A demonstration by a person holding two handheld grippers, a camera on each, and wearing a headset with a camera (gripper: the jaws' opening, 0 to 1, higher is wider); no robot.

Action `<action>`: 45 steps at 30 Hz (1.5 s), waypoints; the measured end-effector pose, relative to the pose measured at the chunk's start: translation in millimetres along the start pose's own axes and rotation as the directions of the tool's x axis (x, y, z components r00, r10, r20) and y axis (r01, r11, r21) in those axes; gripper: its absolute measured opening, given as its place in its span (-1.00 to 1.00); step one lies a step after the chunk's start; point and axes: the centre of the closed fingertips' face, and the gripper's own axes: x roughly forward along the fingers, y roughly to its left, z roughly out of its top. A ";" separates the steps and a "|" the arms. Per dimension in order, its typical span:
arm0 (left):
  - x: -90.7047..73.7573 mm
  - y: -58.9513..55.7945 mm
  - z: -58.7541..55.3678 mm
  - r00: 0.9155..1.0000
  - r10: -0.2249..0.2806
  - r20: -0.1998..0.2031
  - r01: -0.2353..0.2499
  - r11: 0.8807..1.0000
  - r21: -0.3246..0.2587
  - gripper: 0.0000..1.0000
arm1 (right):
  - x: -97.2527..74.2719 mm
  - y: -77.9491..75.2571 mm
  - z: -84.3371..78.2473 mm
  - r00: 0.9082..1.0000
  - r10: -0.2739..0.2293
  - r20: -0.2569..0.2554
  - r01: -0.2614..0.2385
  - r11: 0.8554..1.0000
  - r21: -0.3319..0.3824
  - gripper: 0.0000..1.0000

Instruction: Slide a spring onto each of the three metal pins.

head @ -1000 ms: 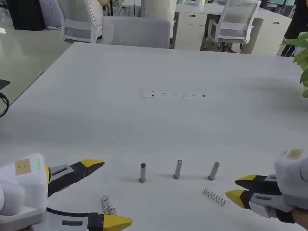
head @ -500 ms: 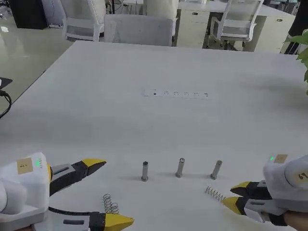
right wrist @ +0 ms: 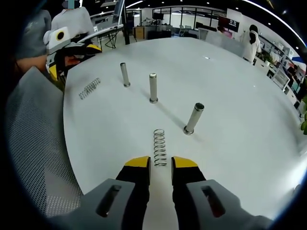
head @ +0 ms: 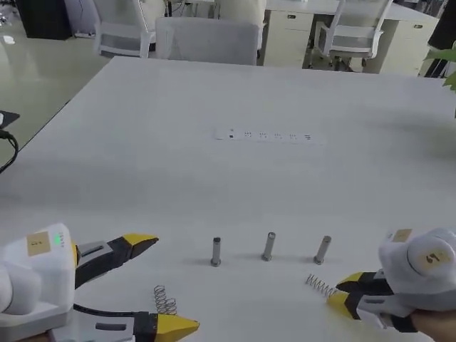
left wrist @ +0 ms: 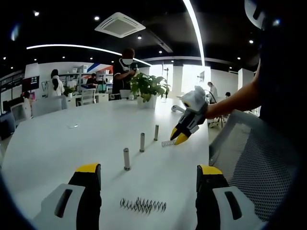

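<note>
The broad white desk [head: 214, 178] runs from the bottom edge of the head view to the grey and white chairs [head: 206, 39] at the top. At the lower left of that view, the left black hand-held gripper with yellow tips [head: 173, 285] has its jaws spread wide and holds nothing. A coiled steel spring [head: 164, 301] lies flat on the desk between them, clear of both tips; in the left gripper view it sits bottom centre. At the lower right, the right hand-held gripper [head: 340, 291] has its jaws only narrowly apart. In the right gripper view, a 2nd steel spring [right wrist: 159, 146] lies flat with its near end right at the gap between the yellow tips [right wrist: 139, 162]; whether they touch it I cannot tell. 3 short upright grey metal pins [head: 216, 251] [head: 268, 246] [head: 323, 249] stand in a row across the lower middle of the head view, all bare. The 2nd spring lies just below the rightmost pin.
</note>
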 end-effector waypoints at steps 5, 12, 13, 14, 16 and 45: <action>-0.5 0.2 -0.5 1.000 0.002 -0.002 -0.002 1.000 -0.001 0.58 | 1.2 0.0 -1.2 1.000 0.004 -0.009 -0.004 1.000 -0.001 -0.73; -1.5 0.3 -0.6 1.000 0.003 -0.004 -0.003 1.000 -0.003 0.57 | 2.5 1.4 -2.7 1.000 0.014 -0.017 -0.014 1.000 -0.004 -0.76; -1.6 0.2 -0.6 1.000 0.003 -0.005 -0.003 1.000 -0.003 0.57 | 2.8 1.2 -2.2 1.000 0.015 -0.013 -0.016 1.000 -0.006 -0.76; -1.6 0.0 -0.7 1.000 0.003 -0.006 -0.003 1.000 -0.002 0.57 | 3.0 1.0 -2.0 1.000 0.015 -0.011 -0.015 1.000 -0.006 -0.77; -1.7 -0.4 -0.5 1.000 0.002 -0.005 -0.002 1.000 -0.002 0.57 | 2.8 0.7 -2.0 1.000 0.015 -0.013 -0.015 1.000 -0.004 -0.78; -1.5 -0.6 0.2 1.000 -0.001 0.001 0.001 1.000 -0.002 0.56 | -5.7 4.9 10.6 1.000 0.022 -0.017 -0.023 0.998 -0.052 -0.86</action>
